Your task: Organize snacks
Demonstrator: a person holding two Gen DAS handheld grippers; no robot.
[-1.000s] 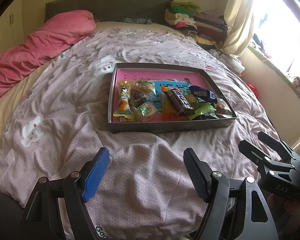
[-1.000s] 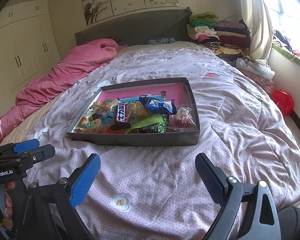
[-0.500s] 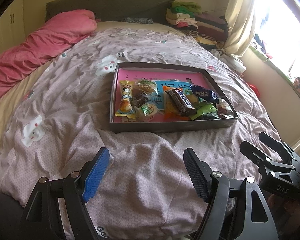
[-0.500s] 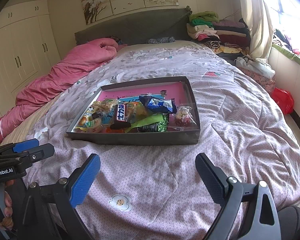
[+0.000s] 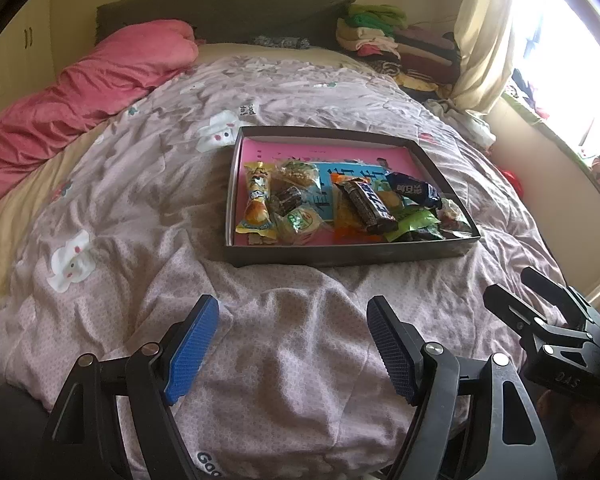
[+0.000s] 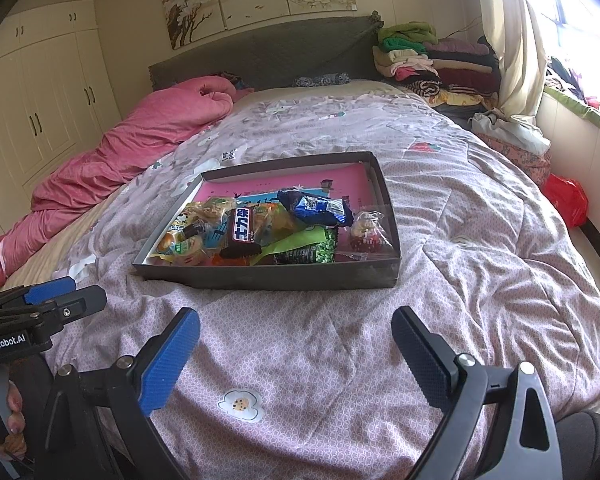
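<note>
A shallow dark box [image 5: 340, 256] with a pink floor lies on the bed and holds several wrapped snacks: a brown chocolate bar [image 5: 366, 204], a blue packet [image 5: 412, 192], a green packet [image 5: 418, 220] and a yellow packet [image 5: 258, 200]. The box shows in the right wrist view too [image 6: 284, 276], with the chocolate bar [image 6: 242, 232] and blue packet [image 6: 316, 208]. My left gripper [image 5: 292, 340] is open and empty, short of the box. My right gripper [image 6: 296, 352] is open and empty, also short of the box.
The box rests on a lilac patterned quilt [image 5: 140, 200]. A pink duvet [image 5: 80, 92] lies along the left. Folded clothes [image 6: 432, 64] are stacked by the headboard at the right. A red bag [image 6: 566, 200] sits by the bed's right side.
Both views have drifted only slightly; the box sits a little lower and closer in the frames. Both grippers stay open and empty.
</note>
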